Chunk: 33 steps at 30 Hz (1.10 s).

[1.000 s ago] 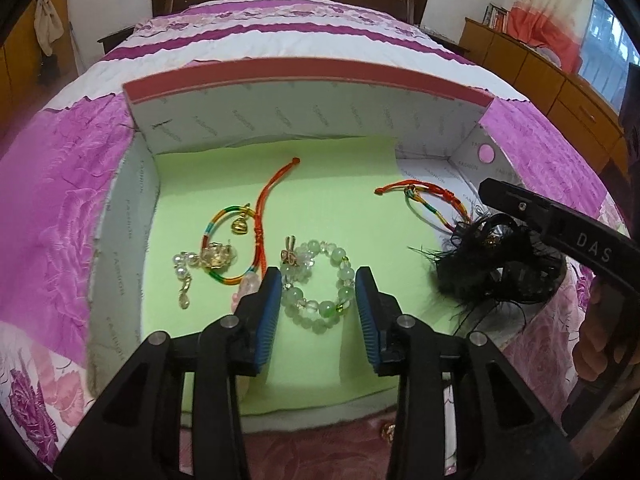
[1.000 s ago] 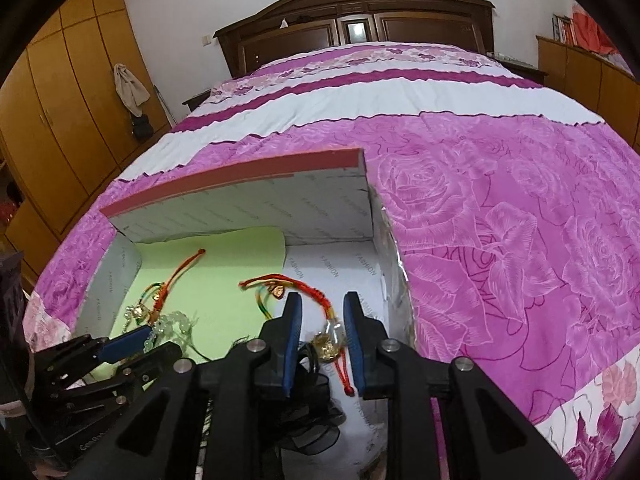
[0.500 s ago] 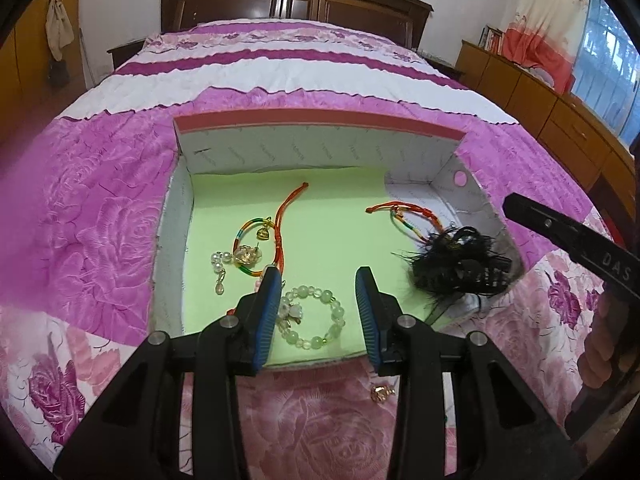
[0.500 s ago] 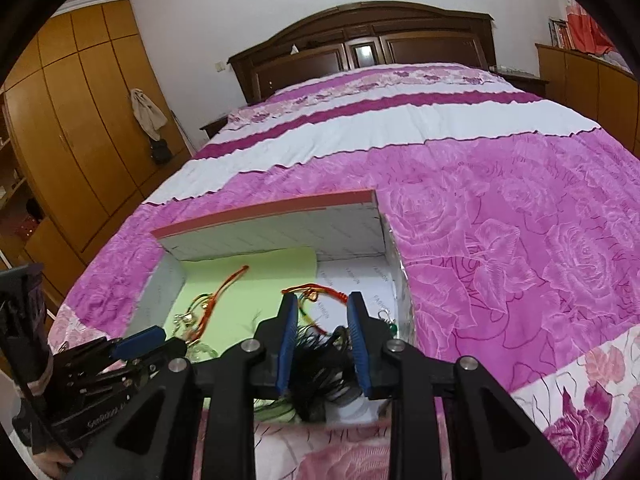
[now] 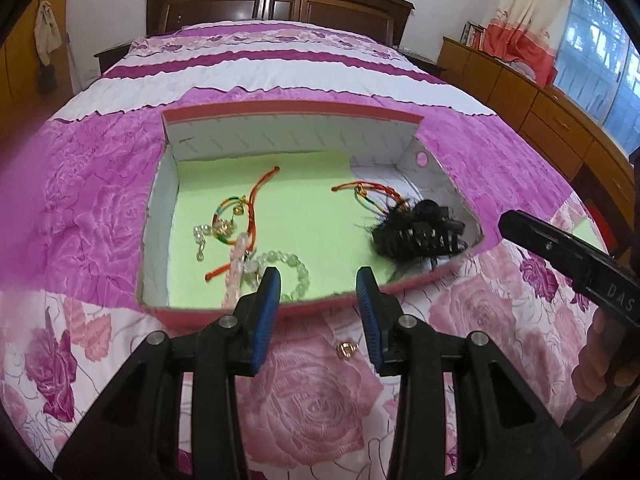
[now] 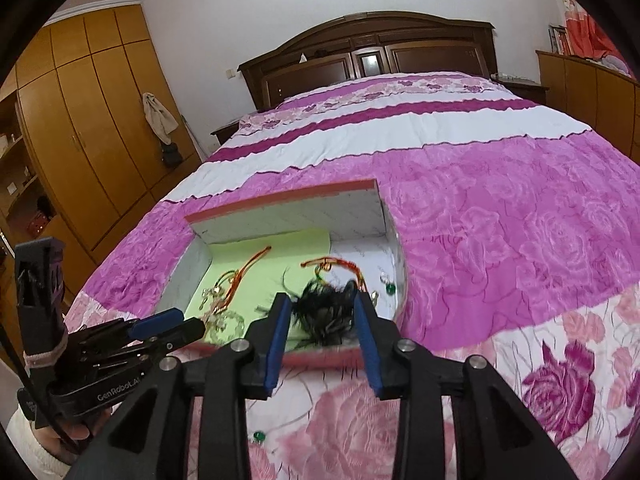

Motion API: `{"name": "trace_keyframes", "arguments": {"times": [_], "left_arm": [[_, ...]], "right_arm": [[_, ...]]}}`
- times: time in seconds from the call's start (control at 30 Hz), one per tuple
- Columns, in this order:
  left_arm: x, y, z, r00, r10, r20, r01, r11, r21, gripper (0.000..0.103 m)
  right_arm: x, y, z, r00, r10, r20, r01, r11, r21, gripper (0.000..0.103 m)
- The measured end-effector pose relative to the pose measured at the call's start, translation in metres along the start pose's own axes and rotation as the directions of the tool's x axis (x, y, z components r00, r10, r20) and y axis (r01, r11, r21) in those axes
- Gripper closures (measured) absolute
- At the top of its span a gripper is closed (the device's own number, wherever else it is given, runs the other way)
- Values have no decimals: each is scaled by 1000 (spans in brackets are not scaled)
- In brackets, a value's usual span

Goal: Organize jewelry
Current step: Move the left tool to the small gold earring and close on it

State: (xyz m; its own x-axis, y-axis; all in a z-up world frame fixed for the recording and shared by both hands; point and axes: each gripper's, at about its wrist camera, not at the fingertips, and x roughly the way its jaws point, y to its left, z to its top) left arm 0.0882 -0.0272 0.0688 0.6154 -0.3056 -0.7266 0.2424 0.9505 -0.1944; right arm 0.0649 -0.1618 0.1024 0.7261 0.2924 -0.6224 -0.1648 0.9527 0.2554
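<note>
An open box [image 5: 280, 136] with a green liner lies on the bed. Inside it are red cord bracelets [image 5: 256, 196], a green bead bracelet [image 5: 298, 270], a pink bead strand [image 5: 236, 264] and a black feathered hair clip [image 5: 418, 232]. A small gold piece [image 5: 346, 350] lies on the quilt in front of the box. My left gripper [image 5: 318, 292] is open and empty over the box's near rim. My right gripper [image 6: 322, 320] is open and empty, just short of the hair clip [image 6: 324, 312]. A green stone piece [image 6: 259, 436] lies on the quilt below it.
The bed's pink rose quilt [image 6: 500, 240] surrounds the box. A green earring [image 6: 390, 289] sits in the box's right corner. A wooden headboard [image 5: 276, 0] stands at the far end, a wardrobe [image 6: 80, 120] on the left, a low cabinet [image 5: 532, 96] on the right.
Both grippers have drawn back and up from the box. The right gripper's jaws have opened wider and the black hair clip now lies in the box. The left gripper stayed open.
</note>
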Motion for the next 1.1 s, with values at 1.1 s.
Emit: {"name": "trace_keyframes", "arguments": {"times": [1.1], "left_arm": [[33,-21,-44,992,-18,-124,21,999,25,70]], "right_arm": [[-2,-27,-60,994,-50,-96,57,996,72,67]]}}
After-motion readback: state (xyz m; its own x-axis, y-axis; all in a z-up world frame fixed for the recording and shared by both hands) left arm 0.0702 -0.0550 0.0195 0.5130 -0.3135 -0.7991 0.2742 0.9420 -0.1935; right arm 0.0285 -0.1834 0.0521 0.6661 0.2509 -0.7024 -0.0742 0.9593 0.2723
